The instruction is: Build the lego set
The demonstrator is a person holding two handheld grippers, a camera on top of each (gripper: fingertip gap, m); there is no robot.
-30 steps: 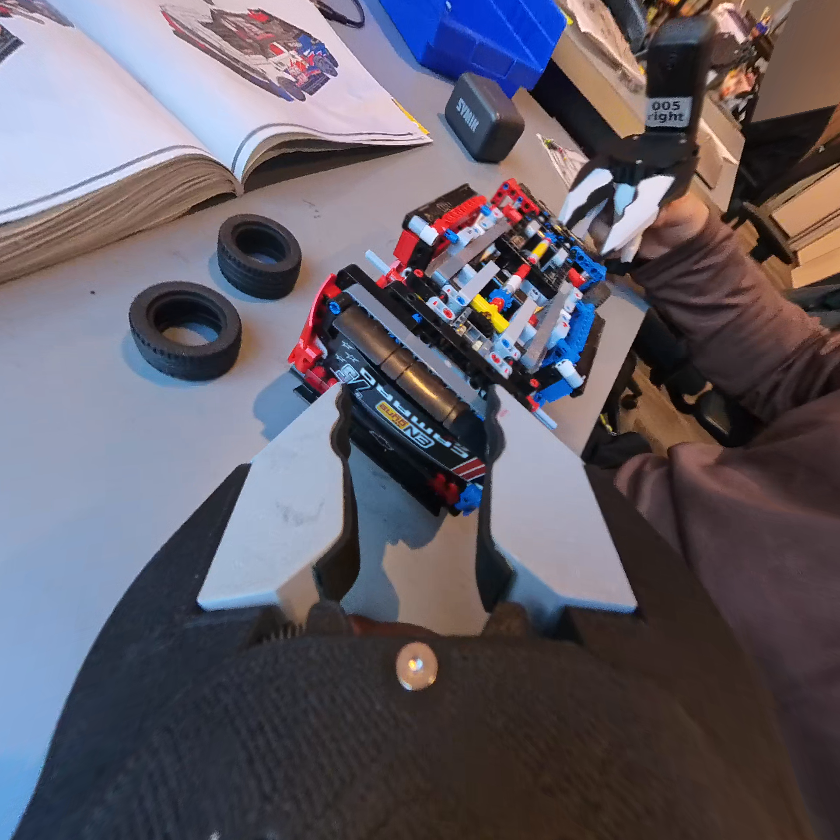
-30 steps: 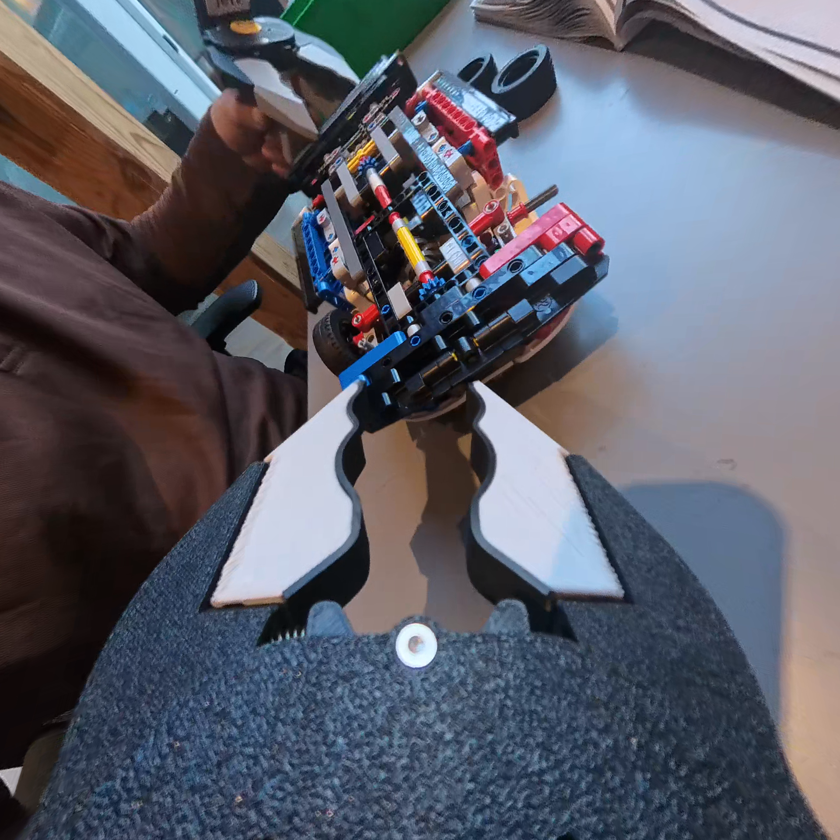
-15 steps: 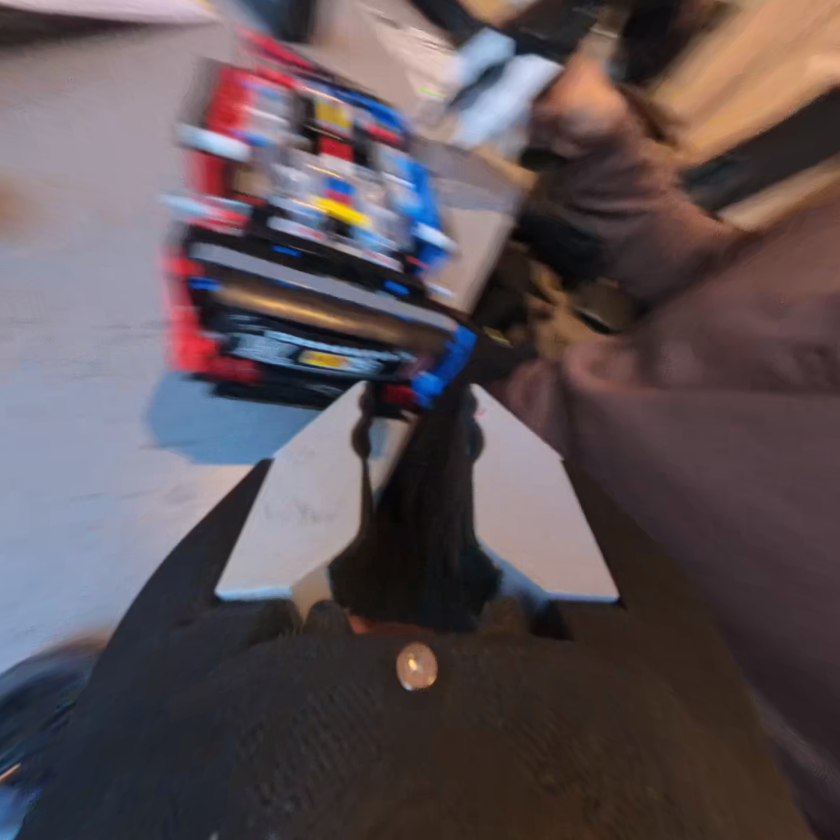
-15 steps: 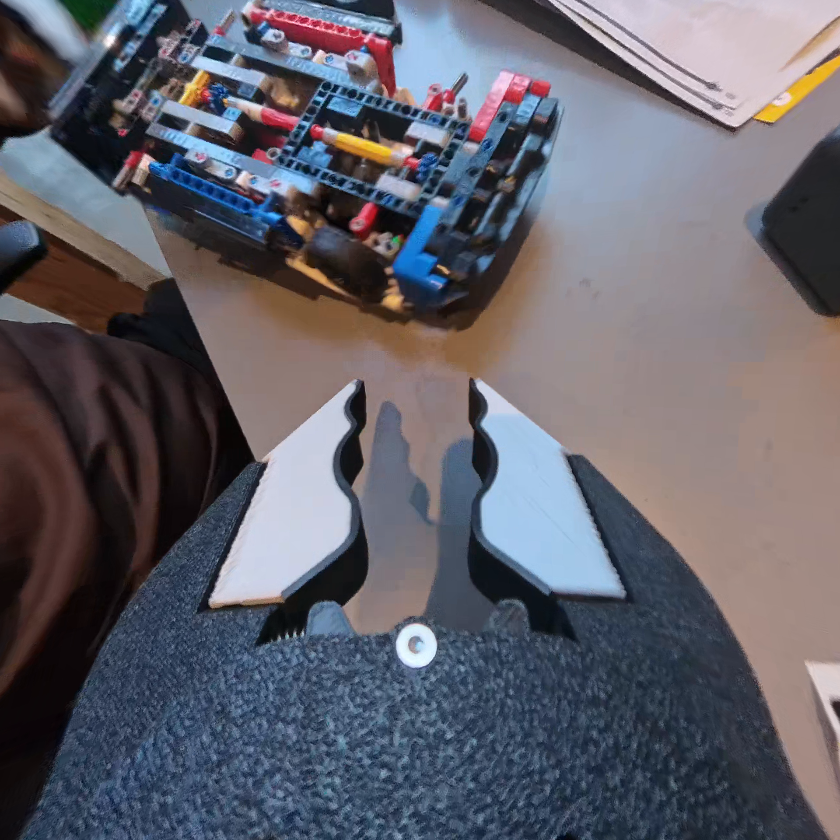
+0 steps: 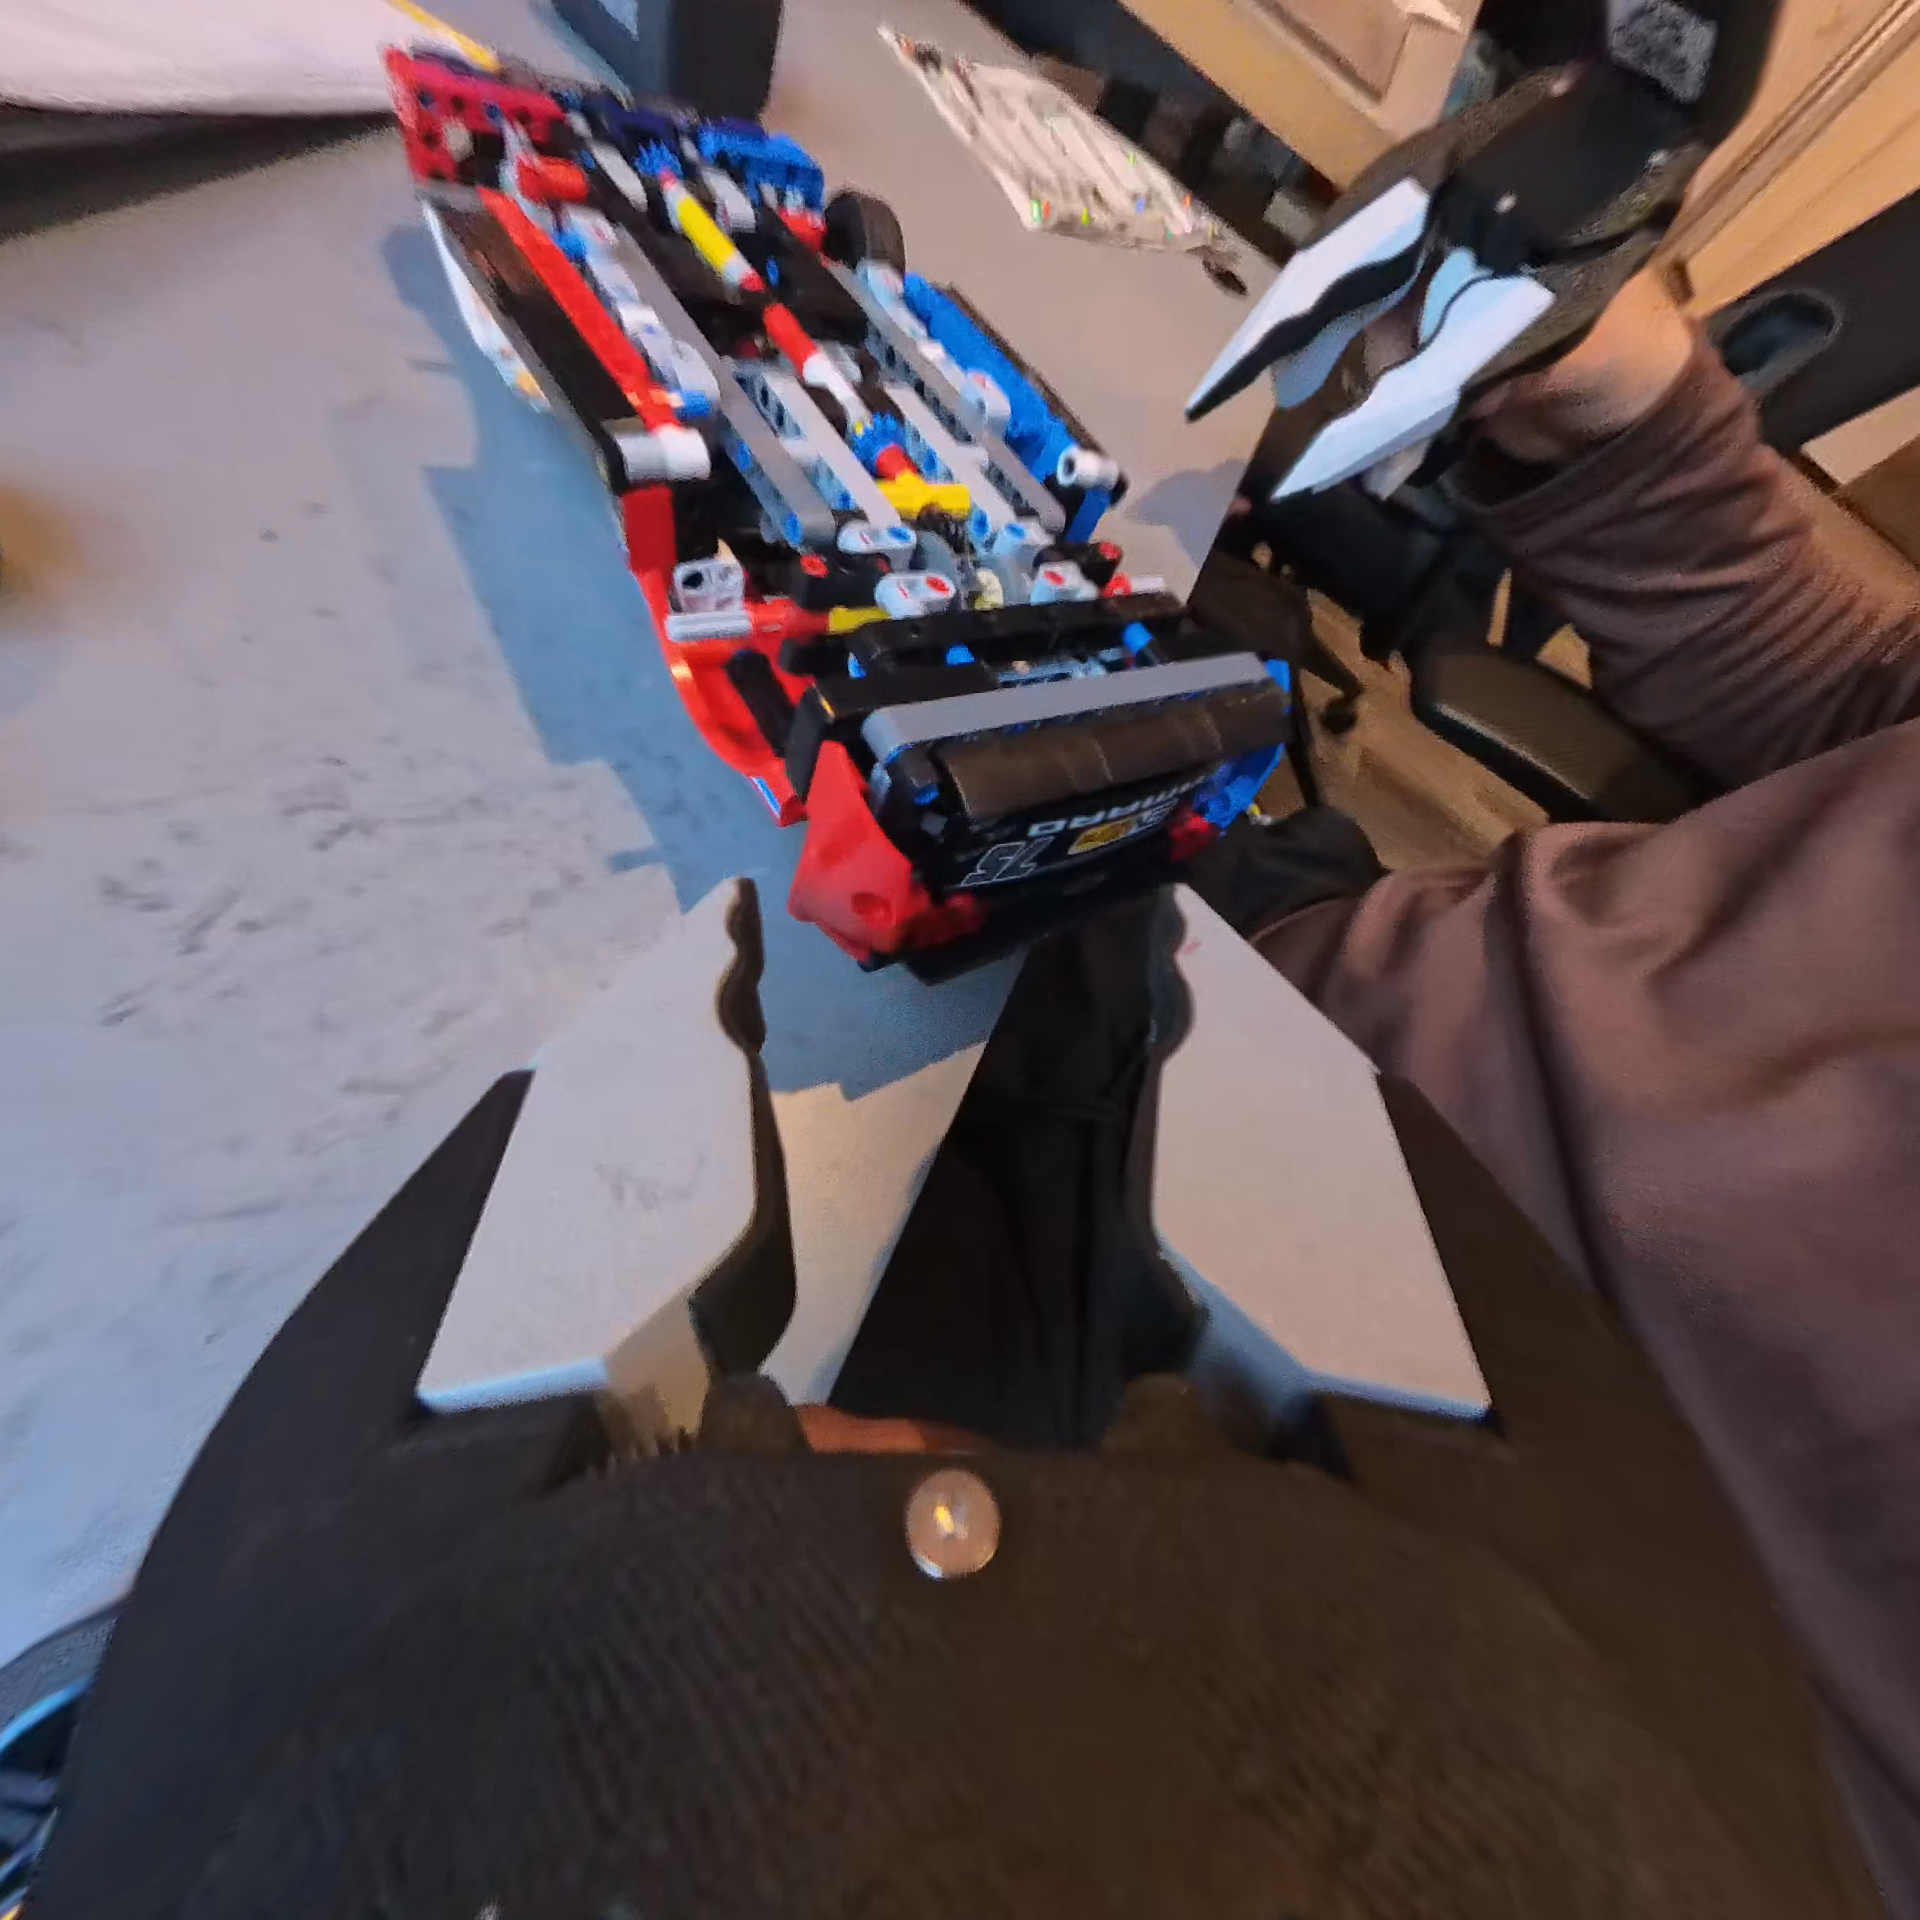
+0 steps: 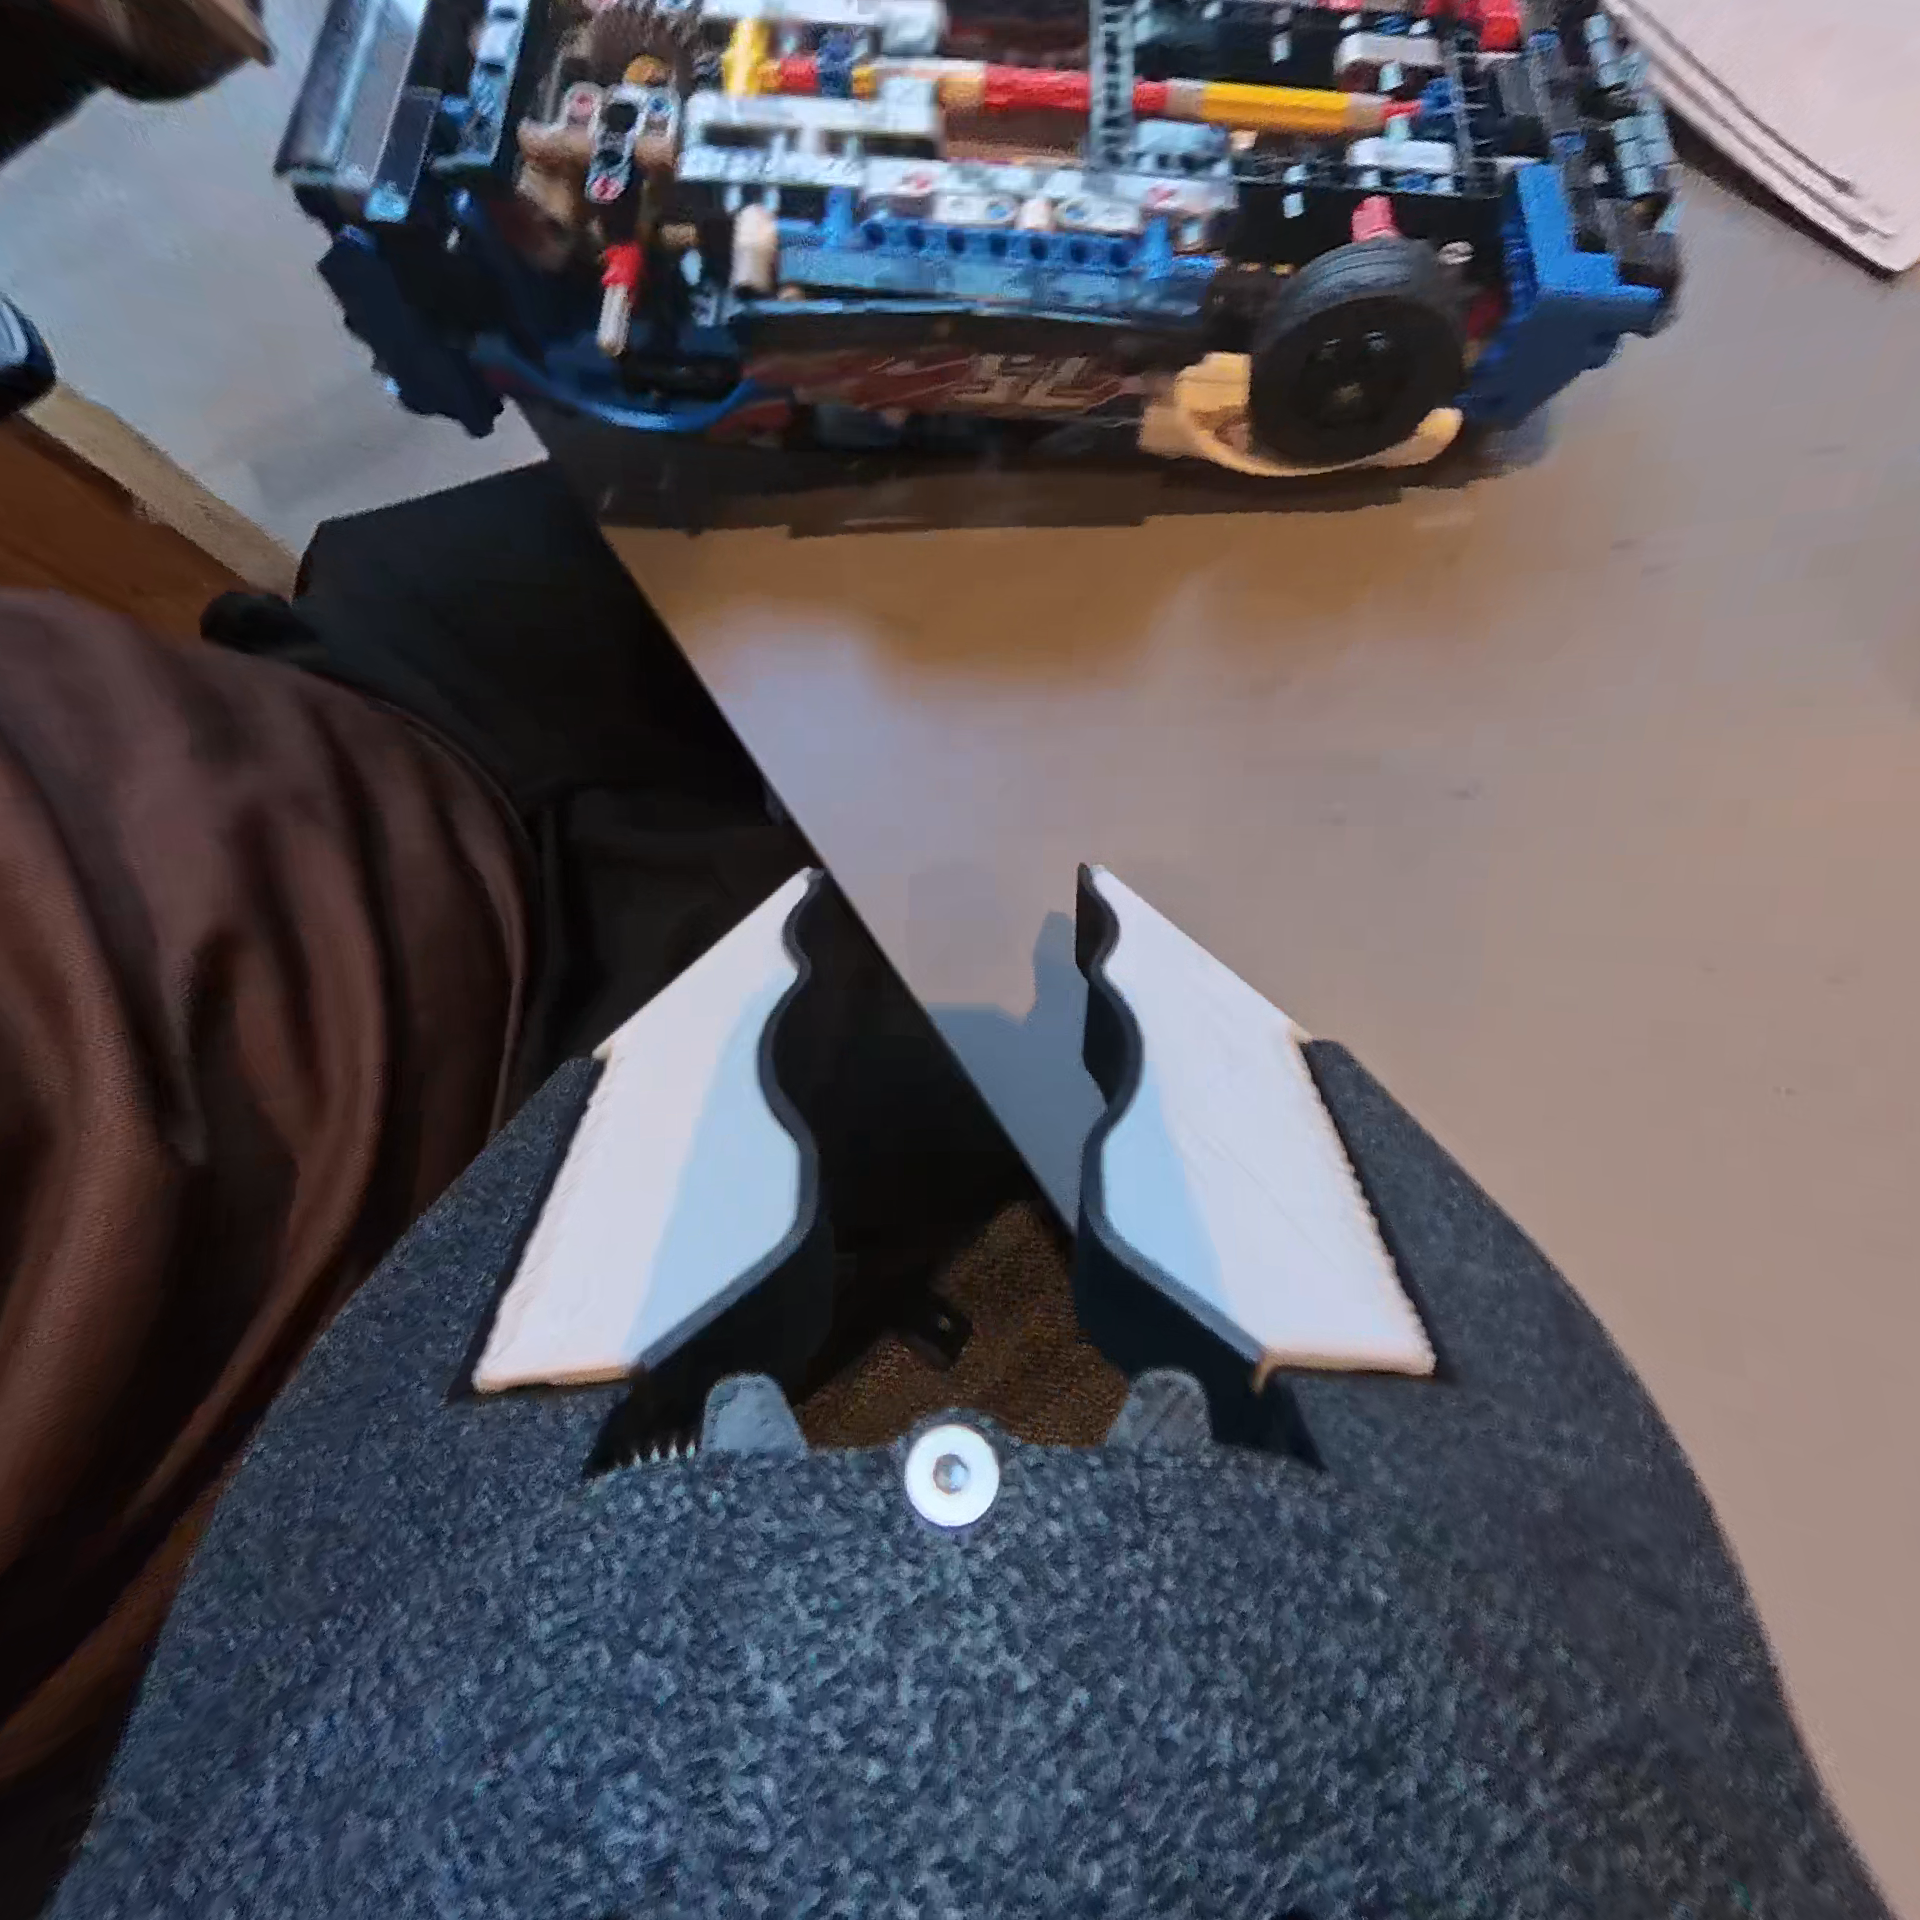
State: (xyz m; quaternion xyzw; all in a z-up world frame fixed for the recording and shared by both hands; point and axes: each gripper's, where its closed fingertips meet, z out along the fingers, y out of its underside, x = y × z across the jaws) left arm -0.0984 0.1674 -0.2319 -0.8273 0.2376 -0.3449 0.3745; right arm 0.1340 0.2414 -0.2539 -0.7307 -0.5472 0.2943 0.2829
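The part-built Lego car (image 5: 883,499), red, blue and black, lies underside up on the grey table (image 5: 260,831), its near end at the table edge. My left gripper (image 5: 956,925) is open and empty, and its tips are just short of the car's black and red end. In the right wrist view the car (image 6: 987,208) is seen side on, with one black wheel (image 6: 1351,343) fitted. My right gripper (image 6: 948,883) is open and empty, well back from the car over the table edge. It also shows in the left wrist view (image 5: 1351,374), raised to the right of the car.
The instruction book lies at the far left (image 5: 156,62), and its corner shows in the right wrist view (image 6: 1766,125). A dark box (image 5: 675,42) and a clear bag of parts (image 5: 1060,156) lie beyond the car. A person's brown sleeve (image 5: 1662,1039) and an office chair (image 5: 1538,727) are off the table edge.
Both grippers have come off the ends of the car and pulled back. The right one has swung round to the car's side. The car now lies flat on the table.
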